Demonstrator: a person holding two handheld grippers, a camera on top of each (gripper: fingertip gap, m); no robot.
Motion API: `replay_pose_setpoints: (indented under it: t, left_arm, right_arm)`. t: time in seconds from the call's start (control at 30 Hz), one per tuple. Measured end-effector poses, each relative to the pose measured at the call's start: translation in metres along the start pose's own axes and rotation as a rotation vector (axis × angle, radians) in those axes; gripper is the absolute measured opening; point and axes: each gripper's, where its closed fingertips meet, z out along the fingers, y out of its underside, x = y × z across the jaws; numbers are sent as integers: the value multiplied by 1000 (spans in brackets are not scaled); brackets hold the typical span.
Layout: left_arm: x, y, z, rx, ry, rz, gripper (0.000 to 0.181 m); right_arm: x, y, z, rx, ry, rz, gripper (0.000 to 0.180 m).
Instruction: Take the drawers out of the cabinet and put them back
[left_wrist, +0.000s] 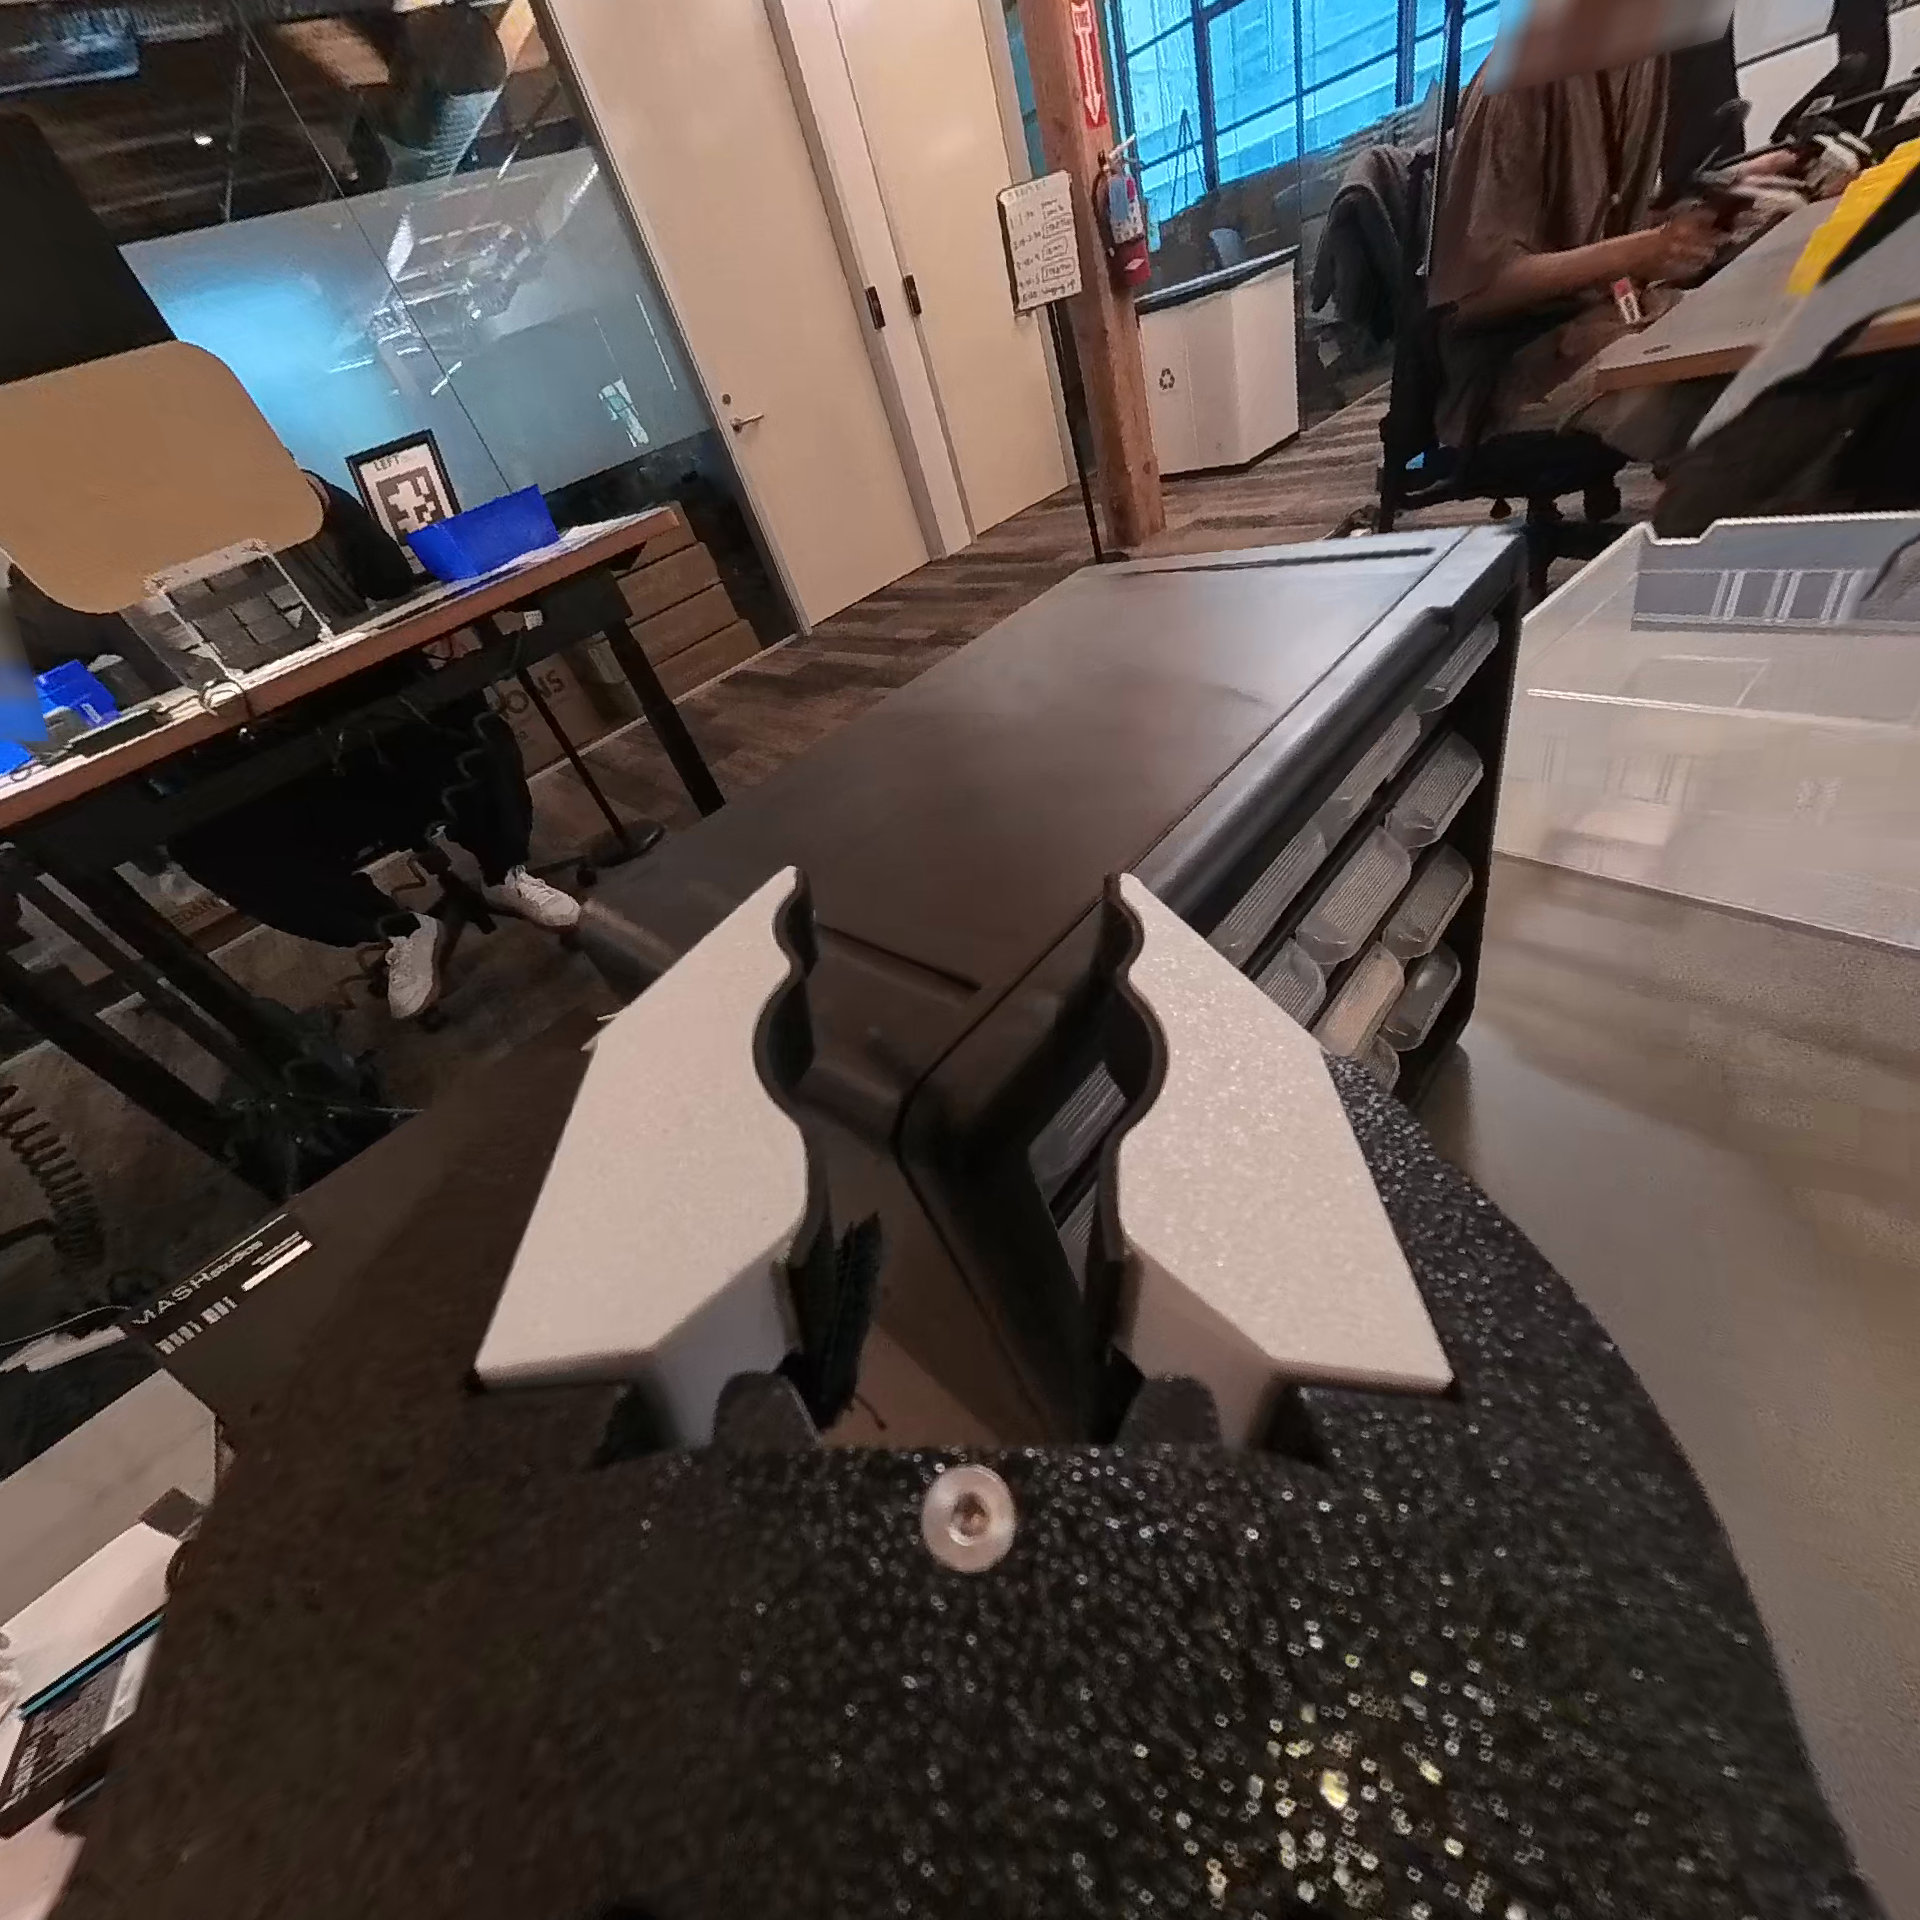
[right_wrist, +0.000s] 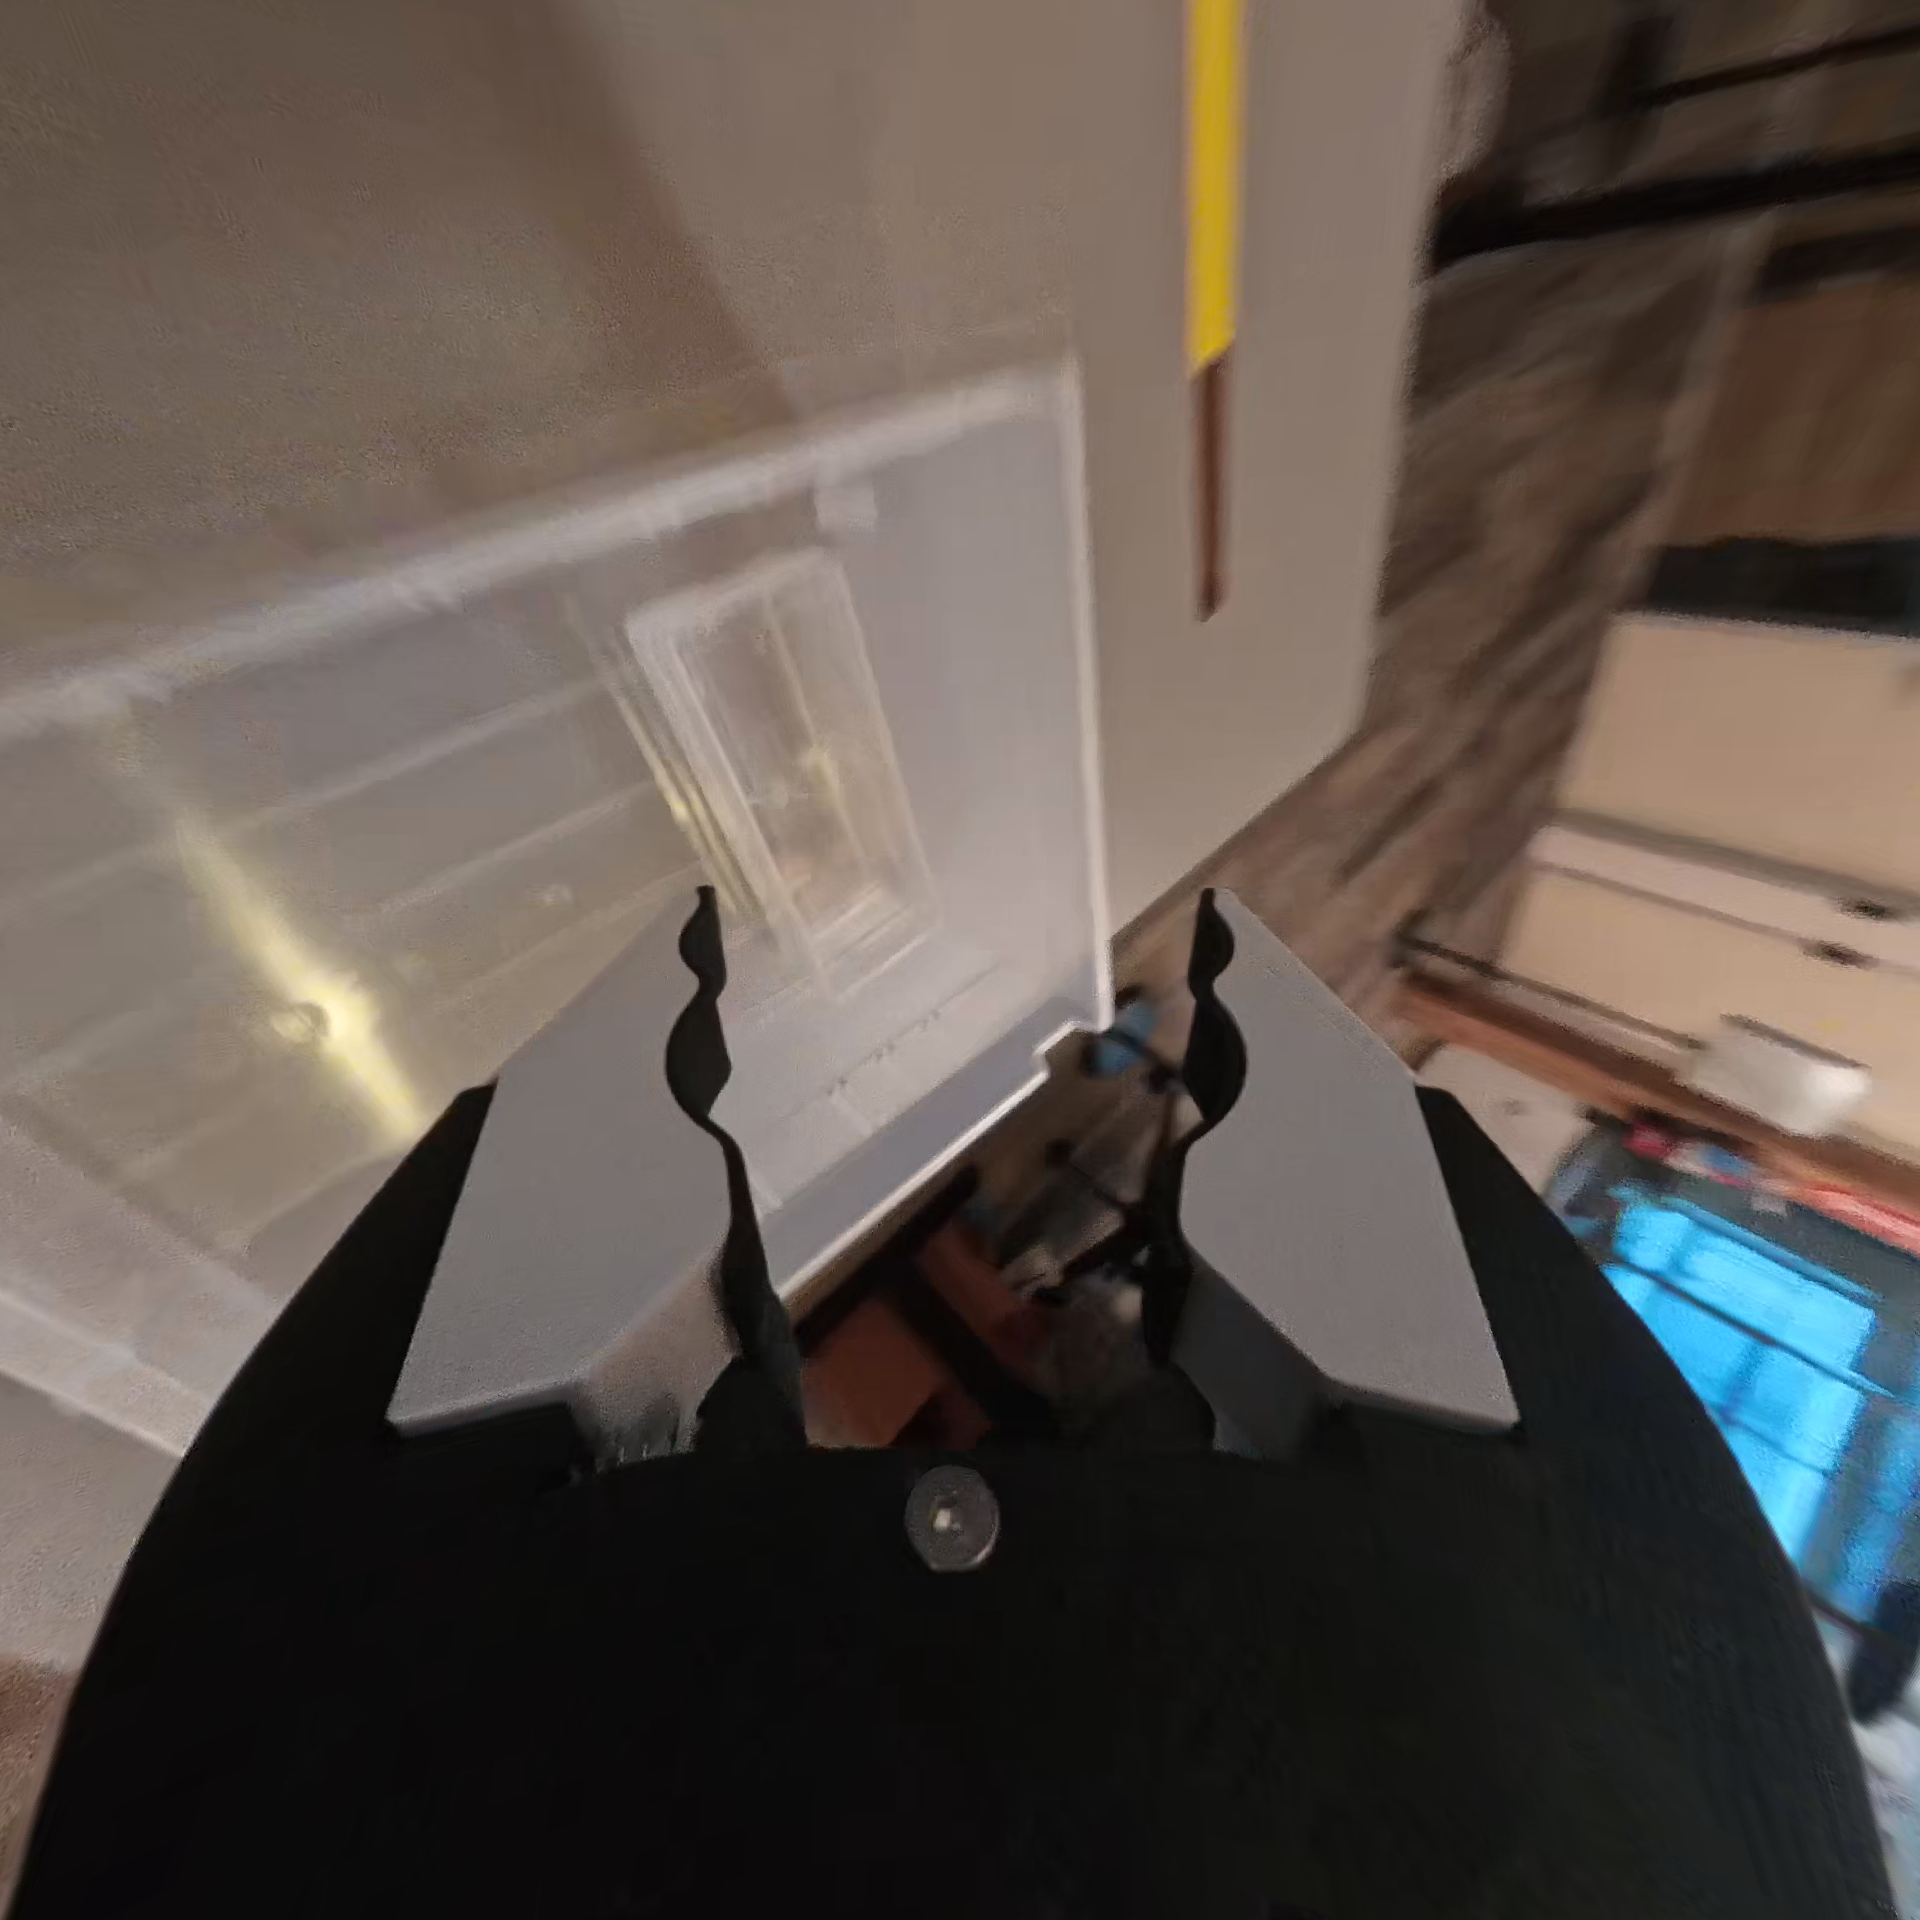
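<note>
Left gripper (left_wrist: 961, 904) fingers spread above the black cabinet (left_wrist: 1122, 727), likely steadying it; right gripper (right_wrist: 951, 914), fingers also spread, nears the clear drawer (right_wrist: 520, 831) at left

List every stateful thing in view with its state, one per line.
Left gripper: open, empty, hovering by the cabinet's near corner.
Right gripper: open, empty.
Black cabinet: on the table, small drawers seated in its front.
Clear drawer: out of the cabinet, looks empty.
White doors: closed.
</note>
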Motion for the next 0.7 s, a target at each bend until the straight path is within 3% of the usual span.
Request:
replay_pose_setpoints:
  t: [0.17,0.3,0.47,0.7]
  left_arm:
    - [1,1,0,15,24,-29,53]
    - [5,0,2,27,46,-40,53]
    - [8,-1,4,36,66,-51,54]
    - [-1,1,-1,46,57,-78,54]
  right_arm:
    - [-55,-153,-81,339,264,-101,59]
    - [-102,-253,-72,513,436,-247,42]
    - [-109,-306,-24,541,550,-285,48]
    - [-97,-335,-3,508,794,-372,43]
